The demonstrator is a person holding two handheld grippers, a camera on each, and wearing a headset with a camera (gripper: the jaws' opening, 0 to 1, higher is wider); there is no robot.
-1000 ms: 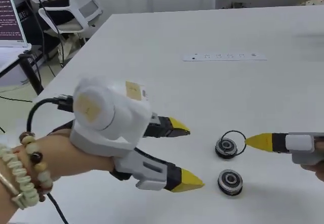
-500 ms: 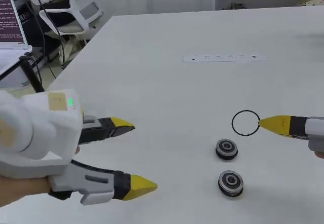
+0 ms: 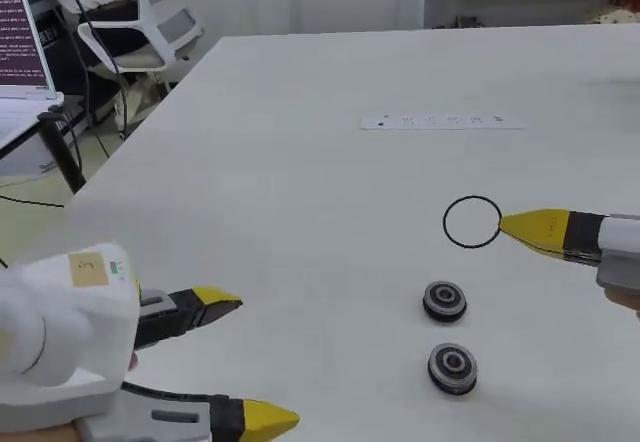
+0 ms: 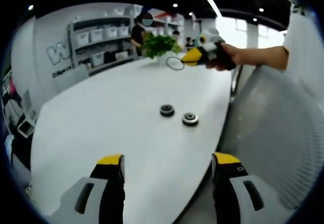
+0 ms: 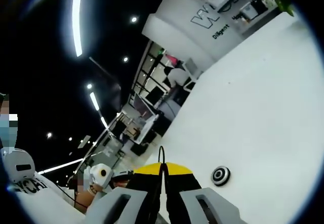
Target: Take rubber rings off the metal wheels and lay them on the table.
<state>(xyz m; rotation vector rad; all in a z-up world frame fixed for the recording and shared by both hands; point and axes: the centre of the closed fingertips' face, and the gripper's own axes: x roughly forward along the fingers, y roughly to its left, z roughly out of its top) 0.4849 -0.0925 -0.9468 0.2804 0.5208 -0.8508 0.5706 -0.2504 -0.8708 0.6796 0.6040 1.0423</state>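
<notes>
Starting nearest, the left gripper (image 3: pixel 264 364) is found low at the left of the head view, jaws wide apart with nothing between them, well apart from the work. Next, to its right on the table (image 3: pixel 300 172), two wheels are counted: the near wheel (image 3: pixel 453 368) and, just beyond it, the far wheel (image 3: pixel 444 300), both lying flat, close together but not touching. Dark rims are shown on both, and whether either carries a ring cannot be told at this size. Beyond the far wheel, one ring (image 3: pixel 448 234) is held by the right gripper (image 3: pixel 505 226), whose jaws are pressed together on the ring's right edge; in the right gripper view the ring is seen edge-on, as a thin line rising from between the closed tips. The ring juts leftward from those tips, toward the middle of the table, and it is judged to be raised clear of the surface, as it is seen high against the far end of the table in the left gripper view. The coming move is judged to turn on this: bare table lies below the ring, so it need only be lowered and let go, and the right gripper is much the nearer to the wheels for a following pull. Farthest, one strip (image 3: pixel 442 121) is laid flat, well apart from all else
</notes>
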